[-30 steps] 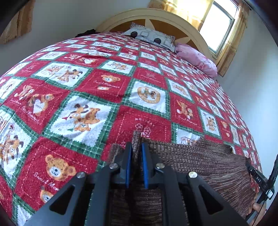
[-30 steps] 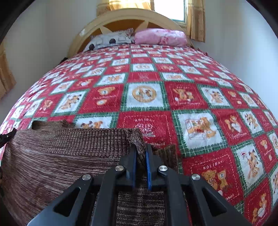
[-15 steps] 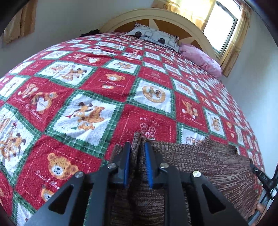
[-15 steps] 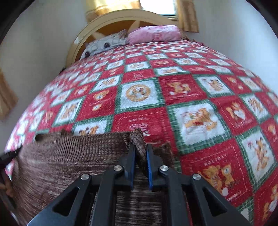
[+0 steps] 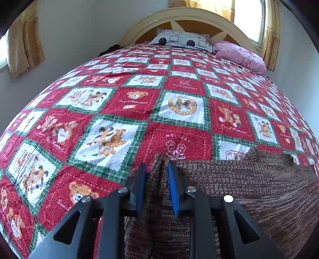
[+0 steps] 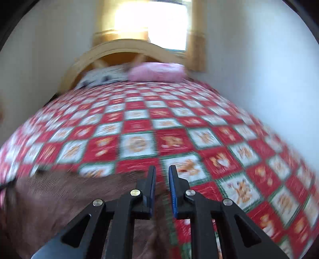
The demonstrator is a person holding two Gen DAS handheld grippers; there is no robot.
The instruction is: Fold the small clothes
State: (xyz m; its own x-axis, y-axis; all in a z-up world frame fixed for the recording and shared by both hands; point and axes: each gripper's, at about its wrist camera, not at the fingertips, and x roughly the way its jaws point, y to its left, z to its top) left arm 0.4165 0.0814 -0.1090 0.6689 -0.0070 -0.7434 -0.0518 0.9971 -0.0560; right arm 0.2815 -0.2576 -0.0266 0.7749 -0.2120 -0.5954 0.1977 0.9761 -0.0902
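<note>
Compared with a second ago, our left gripper (image 5: 156, 172) has widened: its jaws are opening, and a raised ridge of the brown knit garment (image 5: 249, 185) stands between the blue pads (image 5: 173, 191), which no longer pinch it. Our right gripper (image 6: 161, 175) then clamped a fold of the same garment (image 6: 65, 197); now its jaws are opening with nothing between them, lifted clear of the cloth, and its view is blurred.

We count one garment, two grippers, two pillows and one bed. The garment lies flat at the near edge of the bed, on the red, white and green bear-patterned bedspread (image 5: 175, 139).

The left view is sharp and shows the patterned grey pillow (image 5: 179, 39), the pink pillow (image 5: 239, 53), the curved headboard (image 5: 185, 16) and a curtain (image 5: 24, 43) by the left wall. The right view alone shows the window (image 6: 151, 22) straight above the headboard, and the bedspread's right edge near the wall.
</note>
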